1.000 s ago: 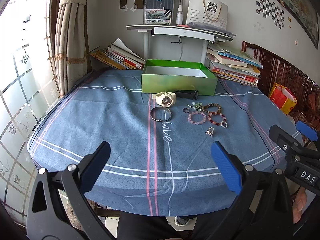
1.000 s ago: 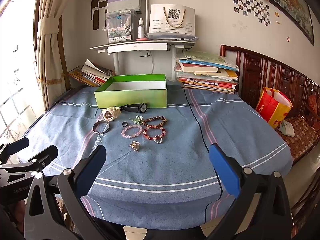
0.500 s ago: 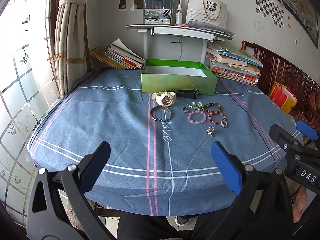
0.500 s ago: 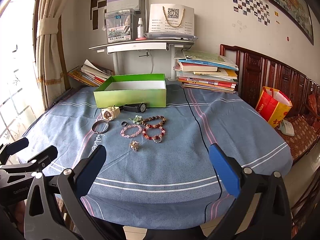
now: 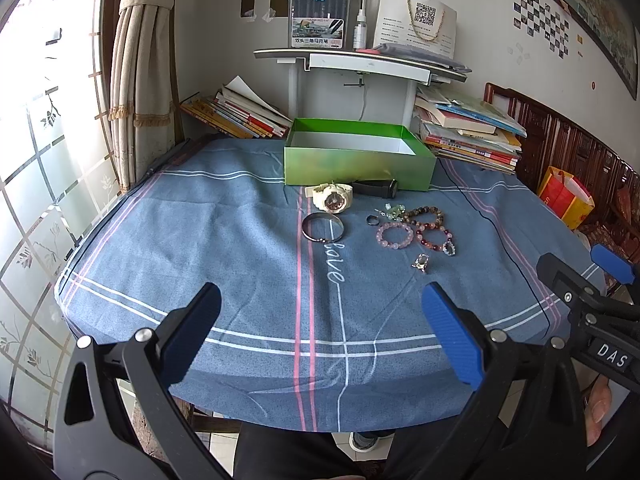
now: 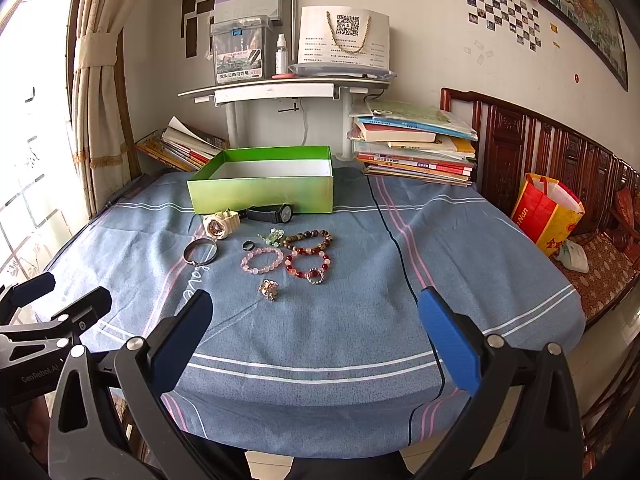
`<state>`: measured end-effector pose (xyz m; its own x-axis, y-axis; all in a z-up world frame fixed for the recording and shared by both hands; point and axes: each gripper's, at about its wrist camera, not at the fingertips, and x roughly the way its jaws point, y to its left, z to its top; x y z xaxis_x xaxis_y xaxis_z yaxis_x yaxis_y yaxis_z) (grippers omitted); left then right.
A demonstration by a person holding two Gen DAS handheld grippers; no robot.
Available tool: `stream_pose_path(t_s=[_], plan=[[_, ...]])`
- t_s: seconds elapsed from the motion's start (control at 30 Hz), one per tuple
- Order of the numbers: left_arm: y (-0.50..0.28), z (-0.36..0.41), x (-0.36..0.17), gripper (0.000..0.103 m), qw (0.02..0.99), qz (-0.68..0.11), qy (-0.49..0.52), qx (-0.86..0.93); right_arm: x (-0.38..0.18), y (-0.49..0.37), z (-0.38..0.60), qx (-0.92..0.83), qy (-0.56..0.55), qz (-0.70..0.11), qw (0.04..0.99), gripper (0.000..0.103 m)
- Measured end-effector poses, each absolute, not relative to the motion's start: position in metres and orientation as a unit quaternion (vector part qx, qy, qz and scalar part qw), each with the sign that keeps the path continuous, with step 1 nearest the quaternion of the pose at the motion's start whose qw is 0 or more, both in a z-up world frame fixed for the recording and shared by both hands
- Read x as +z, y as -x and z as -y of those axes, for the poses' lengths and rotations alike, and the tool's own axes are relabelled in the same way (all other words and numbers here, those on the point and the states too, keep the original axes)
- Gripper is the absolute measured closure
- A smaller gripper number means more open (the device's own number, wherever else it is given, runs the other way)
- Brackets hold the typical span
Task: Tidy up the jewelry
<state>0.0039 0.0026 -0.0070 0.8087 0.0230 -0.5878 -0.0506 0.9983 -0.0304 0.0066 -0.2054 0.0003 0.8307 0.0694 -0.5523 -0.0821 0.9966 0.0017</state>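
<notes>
Jewelry lies clustered on the blue cloth (image 6: 360,320) just before the open green box (image 6: 264,192): pink bead bracelet (image 6: 261,261), silver bangle (image 6: 200,251), cream watch (image 6: 218,224). Left gripper (image 5: 320,328) and right gripper (image 6: 316,328) both gape wide, holding nothing, near the table's front edge.

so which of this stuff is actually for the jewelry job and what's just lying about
For the job:
open green cardboard box
cream plastic watch
black watch
silver metal bangle
small dark ring
pink bead bracelet
red bead bracelet
brown bead bracelet

Lying about:
stacked books
red and yellow bag
white spray bottle
</notes>
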Motion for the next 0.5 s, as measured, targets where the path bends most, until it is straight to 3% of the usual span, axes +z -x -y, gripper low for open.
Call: stream_pose_path(t_s=[0.5], plan=[[-0.0034, -0.003, -0.0042, 0.004, 0.951, -0.309, 0.026, 0.018, -0.0027, -0.0086, 0.2038, 0.04, 0.014, -0.293, 0.955, 0.003]])
